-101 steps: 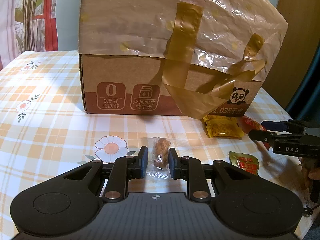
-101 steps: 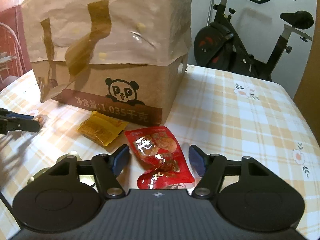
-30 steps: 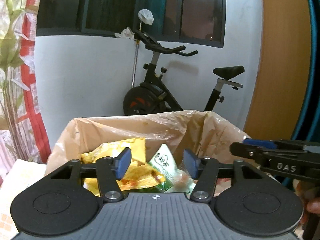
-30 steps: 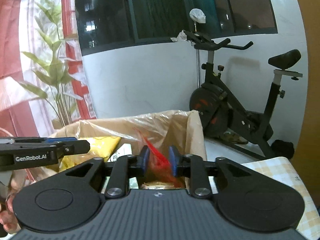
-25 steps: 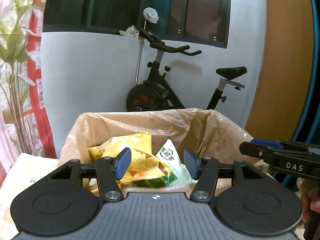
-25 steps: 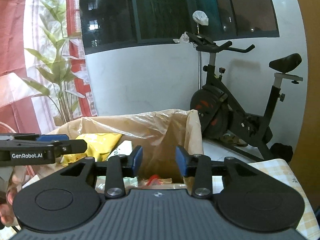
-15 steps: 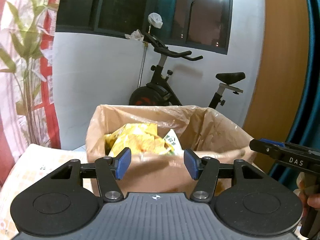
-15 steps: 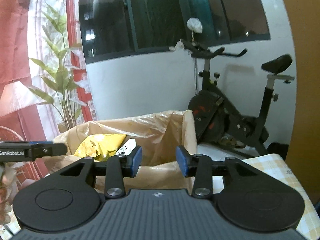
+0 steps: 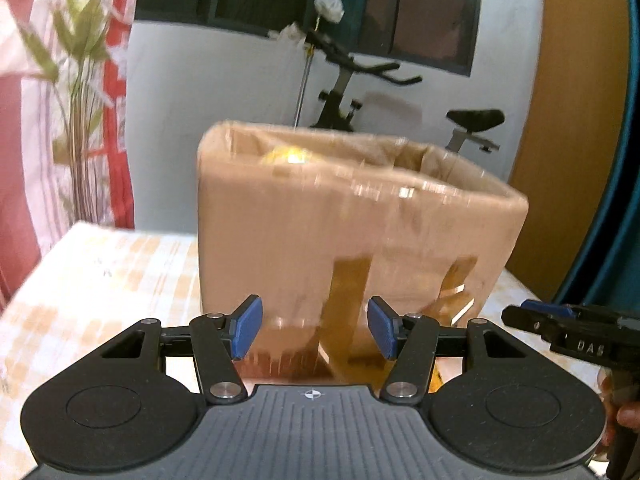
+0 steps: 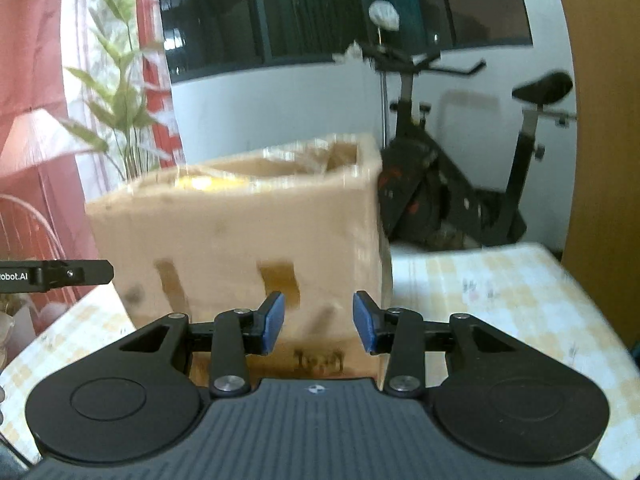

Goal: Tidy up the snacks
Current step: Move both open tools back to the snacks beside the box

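Checked cloth covers the tabletop (image 9: 100, 280), with an exercise bike (image 10: 460, 184) and a dark window behind it. At the bottom centre of the left wrist view the left tool (image 9: 314, 328) stands released, its blue pads apart and nothing between them. The right tool (image 10: 319, 322) sits likewise at the bottom centre of its own view, jaws parted and empty.

Beyond both, filling mid-frame, stands the cardboard box (image 9: 352, 240), lined with a thin plastic bag folded over its rim and patched with brown tape. Yellow snack packets (image 9: 286, 157) just show over the top edge at upper centre; the motion blur hides any detail.

Such packets are probably light, soft and crinkly, with slick film that slides under the pads. A pinch on a flat sealed edge should hold better than a squeeze on the puffed middle, which could crush what is inside. No loose packets on the cloth can be made out.
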A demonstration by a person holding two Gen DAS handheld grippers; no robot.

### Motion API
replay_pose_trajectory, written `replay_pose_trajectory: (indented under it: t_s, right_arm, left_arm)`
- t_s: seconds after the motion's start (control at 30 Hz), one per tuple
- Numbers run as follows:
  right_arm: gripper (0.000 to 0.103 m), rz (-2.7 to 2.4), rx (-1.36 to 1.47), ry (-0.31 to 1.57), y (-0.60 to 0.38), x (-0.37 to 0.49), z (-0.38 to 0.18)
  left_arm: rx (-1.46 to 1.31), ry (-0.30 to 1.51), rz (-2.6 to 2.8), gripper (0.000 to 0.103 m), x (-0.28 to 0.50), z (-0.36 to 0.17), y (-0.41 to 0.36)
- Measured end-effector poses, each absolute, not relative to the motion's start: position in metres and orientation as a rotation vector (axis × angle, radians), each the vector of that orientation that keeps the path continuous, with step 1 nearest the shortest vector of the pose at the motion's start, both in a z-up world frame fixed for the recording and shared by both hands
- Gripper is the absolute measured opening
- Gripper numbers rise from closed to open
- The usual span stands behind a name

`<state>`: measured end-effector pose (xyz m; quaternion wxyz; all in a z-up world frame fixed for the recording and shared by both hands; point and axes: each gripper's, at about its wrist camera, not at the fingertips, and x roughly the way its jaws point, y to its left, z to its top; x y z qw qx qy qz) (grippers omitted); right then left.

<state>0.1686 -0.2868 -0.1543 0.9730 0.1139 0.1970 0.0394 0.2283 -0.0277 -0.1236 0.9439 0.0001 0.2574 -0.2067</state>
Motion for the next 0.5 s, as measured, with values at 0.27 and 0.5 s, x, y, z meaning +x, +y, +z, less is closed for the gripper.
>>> replay_pose_trajectory:
  t_s: [0.27, 0.5]
  right_arm:
    - [0.041, 0.107, 0.274, 0.583, -0.283, 0.158, -0.202]
    - [0.041, 0.177, 0.285, 0.745, -0.268, 0.157, -0.226]
  left_arm:
    - [-0.034, 0.619, -0.377, 0.061, 0.219, -0.160, -0.016]
    - [-0.060, 0.658, -0.359, 0.060, 0.213, -0.175, -0.009]
